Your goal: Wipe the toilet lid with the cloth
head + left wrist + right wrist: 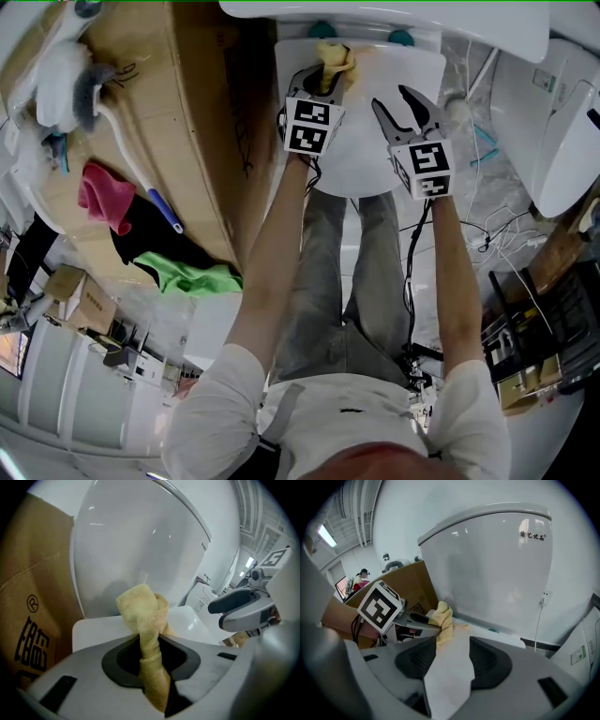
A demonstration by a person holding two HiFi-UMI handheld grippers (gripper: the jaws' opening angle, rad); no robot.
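The white toilet lid (361,141) lies shut below me, with the tank (487,569) behind it. A yellow cloth (336,62) (143,620) (443,620) rests bunched on the lid's far left part. My left gripper (328,75) (152,667) is shut on the cloth, which hangs twisted between its jaws. My right gripper (405,108) (452,660) hovers over the lid's right half, jaws open with nothing between them, a short way right of the cloth.
A tall cardboard box (178,122) stands against the toilet's left side. Pink (101,195), black and green cloths (192,275) lie left of it. Another white toilet (562,122) and loose cables (487,234) are on the right. The person's legs (352,272) stand before the bowl.
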